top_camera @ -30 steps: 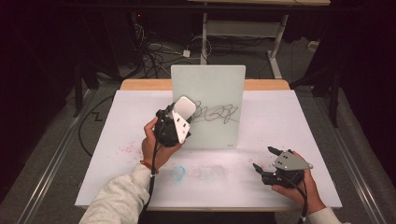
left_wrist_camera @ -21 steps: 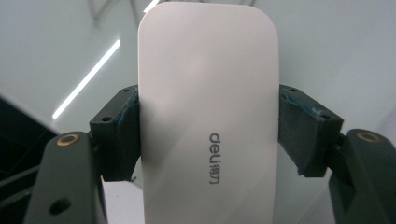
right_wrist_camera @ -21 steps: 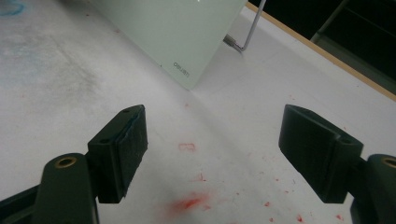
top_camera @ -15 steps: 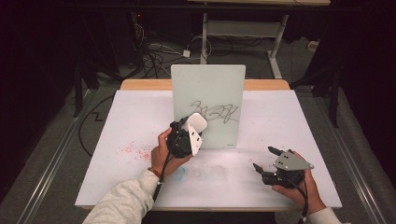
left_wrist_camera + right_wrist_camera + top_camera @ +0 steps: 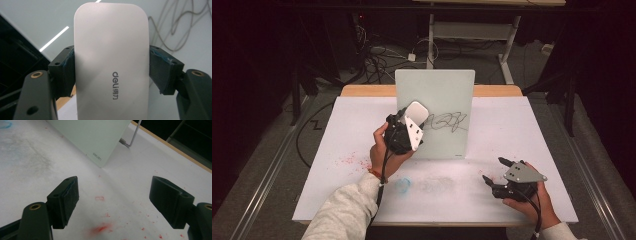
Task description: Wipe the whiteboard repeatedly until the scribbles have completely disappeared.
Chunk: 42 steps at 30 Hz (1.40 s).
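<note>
Two grippers work over a white worktop; nearest, at the near right, the right gripper rests low on the sheet in the person's right hand, its jaws set wide apart with nothing between them, a grey three-cornered plate on top; in the right gripper view the bare sheet between the jaws carries red smudges and a grey smear farther off. A small blue mark lies on the worktop near the middle, just left of a grey rubbed patch; fainter red specks sit to the left. Farther in, the left gripper is raised in the person's left hand, its jaws clamped on the long sides of a white eraser that bears grey lettering; the eraser stands on end, tilted, its upper end against the left part of the whiteboard. That pale board stands propped upright at the far middle of the worktop; a black scribble crosses its lower half, just right of the eraser. Beyond the worktop, cables lie on the dark floor.
</note>
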Available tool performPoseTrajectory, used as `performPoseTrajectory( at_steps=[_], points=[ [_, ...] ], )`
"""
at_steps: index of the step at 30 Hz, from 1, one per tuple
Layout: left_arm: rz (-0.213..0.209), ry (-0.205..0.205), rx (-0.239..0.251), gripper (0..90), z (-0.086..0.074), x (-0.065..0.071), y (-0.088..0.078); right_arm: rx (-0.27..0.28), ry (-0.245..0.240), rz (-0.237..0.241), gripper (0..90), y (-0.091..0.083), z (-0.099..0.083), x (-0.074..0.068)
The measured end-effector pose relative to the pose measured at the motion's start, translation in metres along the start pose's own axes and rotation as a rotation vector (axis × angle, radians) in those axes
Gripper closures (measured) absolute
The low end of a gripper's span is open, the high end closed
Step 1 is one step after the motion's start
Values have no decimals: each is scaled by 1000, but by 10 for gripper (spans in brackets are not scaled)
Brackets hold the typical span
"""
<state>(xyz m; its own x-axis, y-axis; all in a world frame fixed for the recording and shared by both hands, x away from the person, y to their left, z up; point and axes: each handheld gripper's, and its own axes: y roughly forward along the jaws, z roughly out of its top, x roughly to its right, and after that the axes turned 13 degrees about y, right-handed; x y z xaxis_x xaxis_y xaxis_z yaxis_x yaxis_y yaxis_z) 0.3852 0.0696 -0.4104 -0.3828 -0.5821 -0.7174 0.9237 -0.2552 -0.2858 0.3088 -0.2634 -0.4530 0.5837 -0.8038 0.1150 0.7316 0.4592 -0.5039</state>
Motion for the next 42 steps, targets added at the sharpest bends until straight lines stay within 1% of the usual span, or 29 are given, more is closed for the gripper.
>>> performPoseTrajectory(
  at_steps=[2,4,6,8,10,12,14,17,18,20,21,22,23,24,27,29,31,33,35,37,40,42],
  points=[
    [-5,16,0,288,-2,11,1,0,-4,2,243,0,0,0],
    [-22,46,-8,286,-4,22,2,0,-4,2,243,0,0,0],
    [-45,65,-16,285,-7,33,4,-1,-4,2,243,0,0,-1],
    [-59,93,-20,284,-10,44,5,-1,-4,3,243,0,0,-1],
    [-73,111,-28,283,-11,53,6,0,-5,2,243,0,0,-1],
    [-77,119,-32,282,-11,57,6,2,-6,2,243,0,0,-1],
    [-82,123,-32,282,-11,58,6,0,-5,0,243,0,0,-1],
    [-99,124,-31,282,-11,54,6,3,-6,-1,243,-1,0,0],
    [-100,116,-27,282,-10,52,6,4,-5,-1,243,-1,1,0],
    [-87,95,-19,283,-6,45,5,5,-4,-3,242,-2,1,0],
    [-84,74,-14,284,-5,40,5,6,-4,-4,243,-2,1,0],
    [-84,74,-14,283,-5,40,5,6,-2,-3,243,-2,0,1],
    [-70,42,-4,284,0,31,5,6,-1,-4,243,-2,0,1],
    [-58,29,1,284,2,26,5,5,-3,-4,242,-2,0,1],
    [-40,-13,17,284,10,14,6,4,3,-5,242,-2,1,0],
    [-34,-26,22,283,16,8,7,5,-4,-5,242,-1,1,0],
    [-24,-38,23,283,20,5,8,5,-4,-2,242,-1,1,0],
    [-12,-34,20,283,23,7,9,5,-4,-2,242,-1,1,0],
    [-14,-30,22,283,23,13,9,5,-4,-2,242,-1,1,0],
    [-17,-11,20,283,23,23,11,4,-4,0,242,-1,1,0],
    [-36,25,13,283,23,39,13,2,-9,-1,242,-1,1,-1],
    [-52,32,14,282,22,50,14,2,-8,0,242,-1,1,-1]
  ],
)
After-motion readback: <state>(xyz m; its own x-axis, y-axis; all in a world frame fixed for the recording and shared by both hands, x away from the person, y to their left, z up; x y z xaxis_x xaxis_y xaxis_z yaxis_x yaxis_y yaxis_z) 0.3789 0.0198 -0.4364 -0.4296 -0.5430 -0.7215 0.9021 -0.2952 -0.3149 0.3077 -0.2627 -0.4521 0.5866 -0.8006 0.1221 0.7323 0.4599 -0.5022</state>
